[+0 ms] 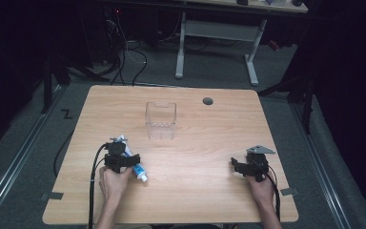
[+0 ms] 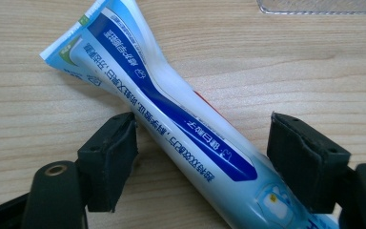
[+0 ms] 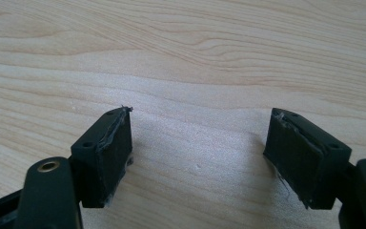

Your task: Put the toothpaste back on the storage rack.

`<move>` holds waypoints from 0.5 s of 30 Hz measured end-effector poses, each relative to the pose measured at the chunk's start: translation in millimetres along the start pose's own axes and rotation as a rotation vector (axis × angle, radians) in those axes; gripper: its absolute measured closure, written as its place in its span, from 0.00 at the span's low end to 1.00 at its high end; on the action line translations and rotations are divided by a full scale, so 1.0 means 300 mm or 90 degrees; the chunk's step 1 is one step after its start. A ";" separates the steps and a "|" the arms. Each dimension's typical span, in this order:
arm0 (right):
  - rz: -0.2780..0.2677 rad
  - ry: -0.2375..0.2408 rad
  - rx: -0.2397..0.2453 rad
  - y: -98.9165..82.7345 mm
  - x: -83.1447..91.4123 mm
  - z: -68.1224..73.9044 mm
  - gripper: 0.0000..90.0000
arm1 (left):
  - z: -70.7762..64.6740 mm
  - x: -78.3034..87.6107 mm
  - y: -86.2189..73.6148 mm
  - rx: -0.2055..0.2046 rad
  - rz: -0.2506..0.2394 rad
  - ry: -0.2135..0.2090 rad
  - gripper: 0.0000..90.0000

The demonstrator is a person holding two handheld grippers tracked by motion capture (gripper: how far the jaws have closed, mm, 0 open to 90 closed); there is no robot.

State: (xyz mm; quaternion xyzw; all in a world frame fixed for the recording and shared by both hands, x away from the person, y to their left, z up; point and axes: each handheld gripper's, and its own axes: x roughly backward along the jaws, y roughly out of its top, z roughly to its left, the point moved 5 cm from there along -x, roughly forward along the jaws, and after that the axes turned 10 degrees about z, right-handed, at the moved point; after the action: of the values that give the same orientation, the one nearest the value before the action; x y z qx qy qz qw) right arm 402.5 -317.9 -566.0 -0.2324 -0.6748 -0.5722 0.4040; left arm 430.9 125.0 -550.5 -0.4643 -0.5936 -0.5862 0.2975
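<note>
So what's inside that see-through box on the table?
Nothing that can be seen: the clear box looks empty, with the wooden table showing through its walls. The toothpaste tube lies on the table, between the left claw jaws, which are open.

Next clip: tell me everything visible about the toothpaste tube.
The toothpaste tube is soft-looking, light blue and white, with a dark blue band of printed characters and a flat crimped end. It lies flat on the wooden table, slantwise, between the open fingers of the left gripper. One finger sits against its side; the other stands apart.
</note>
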 end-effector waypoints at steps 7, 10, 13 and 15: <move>0.000 0.000 0.000 0.000 0.000 0.000 0.27 | 0.004 -0.020 0.006 0.008 0.001 0.017 0.32; 0.000 0.000 0.001 0.000 0.000 0.000 0.27 | 0.003 -0.022 0.008 0.006 -0.002 0.027 0.33; 0.000 0.000 0.000 0.000 0.000 0.000 0.27 | 0.003 -0.024 0.012 0.003 -0.001 0.036 0.36; 0.000 0.000 0.000 0.000 0.000 0.000 0.27 | 0.004 -0.024 0.015 -0.002 0.000 0.044 0.37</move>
State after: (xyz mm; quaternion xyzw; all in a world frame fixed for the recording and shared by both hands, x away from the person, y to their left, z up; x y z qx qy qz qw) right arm 402.5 -317.8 -566.0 -0.2326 -0.6744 -0.5724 0.4042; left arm 437.9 124.1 -555.3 -0.4445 -0.5817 -0.6029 0.3171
